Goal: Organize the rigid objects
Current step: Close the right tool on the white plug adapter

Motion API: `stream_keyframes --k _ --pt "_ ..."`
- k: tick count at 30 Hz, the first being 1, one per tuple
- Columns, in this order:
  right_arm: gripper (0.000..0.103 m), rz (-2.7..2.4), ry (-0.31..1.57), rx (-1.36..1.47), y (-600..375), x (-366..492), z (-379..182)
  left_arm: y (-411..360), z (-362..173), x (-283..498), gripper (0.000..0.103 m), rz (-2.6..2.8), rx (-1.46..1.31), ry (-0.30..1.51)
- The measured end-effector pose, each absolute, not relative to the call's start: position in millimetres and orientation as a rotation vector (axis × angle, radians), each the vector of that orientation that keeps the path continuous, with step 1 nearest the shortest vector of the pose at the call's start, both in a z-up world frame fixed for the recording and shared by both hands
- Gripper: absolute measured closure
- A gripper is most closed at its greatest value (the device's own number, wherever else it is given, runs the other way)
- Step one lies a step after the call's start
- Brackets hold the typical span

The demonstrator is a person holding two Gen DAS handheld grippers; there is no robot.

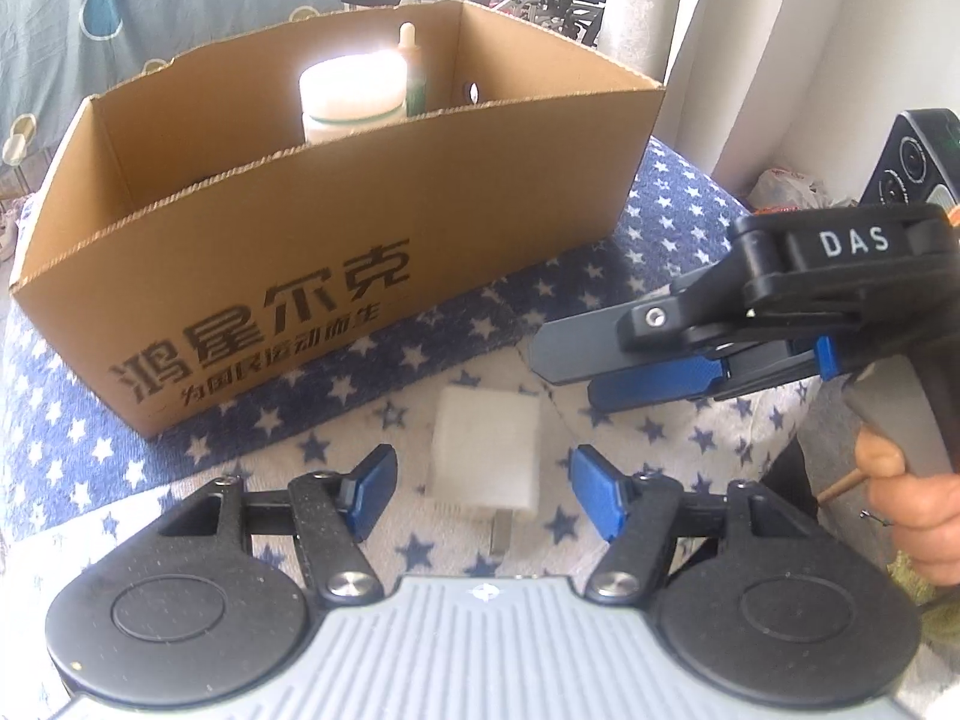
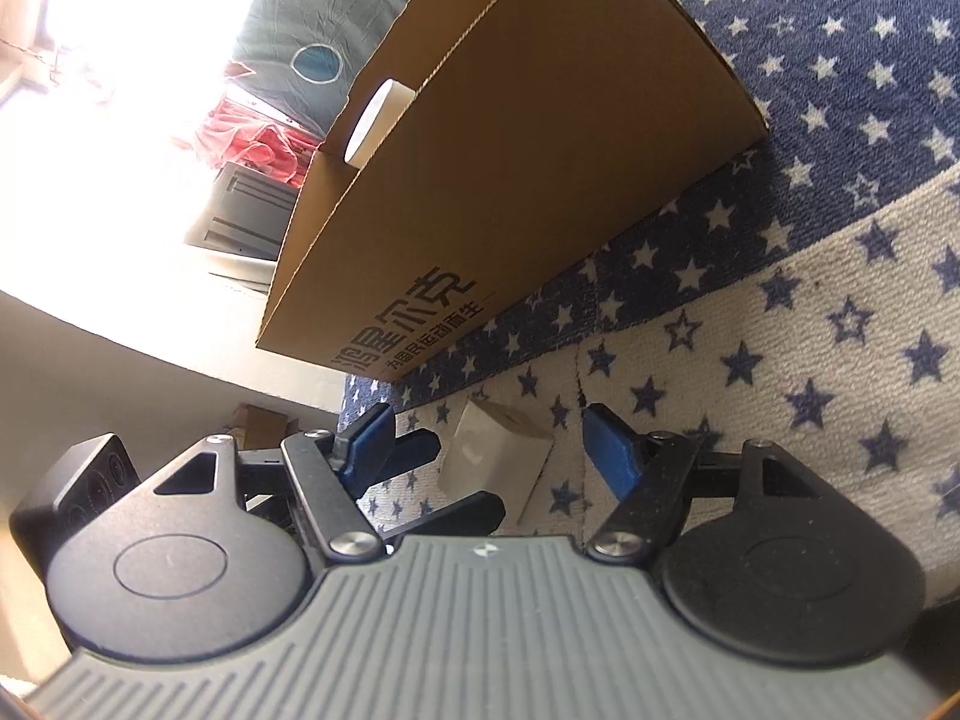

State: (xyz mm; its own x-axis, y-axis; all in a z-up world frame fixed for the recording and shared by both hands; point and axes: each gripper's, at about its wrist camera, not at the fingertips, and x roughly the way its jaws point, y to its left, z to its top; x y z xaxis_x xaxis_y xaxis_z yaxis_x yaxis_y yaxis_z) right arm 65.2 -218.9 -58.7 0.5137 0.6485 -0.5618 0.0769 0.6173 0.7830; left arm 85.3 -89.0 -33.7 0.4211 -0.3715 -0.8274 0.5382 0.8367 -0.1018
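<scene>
A white cube-shaped plastic plug adapter [image 1: 485, 461] lies on the blue-and-white star-patterned cloth [image 1: 660, 228] that covers the surface, just in front of an open brown corrugated cardboard box [image 1: 336, 252] printed with dark characters. In the left wrist view, the left tongs [image 1: 483, 489] stand apart, with one blue pad on each side of the adapter; the pads are near it but not touching it, and its metal prongs point toward the camera. The right tongs [image 1: 570, 375] enter that view from the right, their fingers apart and stacked one above the other, with the tips just beside the adapter's far right corner. In the right wrist view, the adapter [image 2: 495, 461] sits between the spread blue pads of the right tongs [image 2: 489, 450], again without contact. Inside the box stand a white round-lidded plastic jar [image 1: 354, 99] and a slim green bottle with a white nozzle cap [image 1: 411, 69].
</scene>
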Motion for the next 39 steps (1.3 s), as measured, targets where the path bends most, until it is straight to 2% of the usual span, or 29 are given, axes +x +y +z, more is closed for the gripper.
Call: stream_keyframes --k 15,30,39 --pt "0.034 0.476 1.087 1.055 -204.0 65.5 -88.1 -98.8 -40.3 90.1 0.037 -0.641 0.147 1.064" --pt "0.033 0.508 1.006 1.177 -225.5 60.0 -77.6 -84.0 -23.3 103.5 0.037 -0.689 -0.021 1.087" --pt "0.033 0.508 0.972 1.201 -232.2 69.4 -76.1 -89.9 -20.0 113.5 0.037 -0.664 -0.017 1.038"
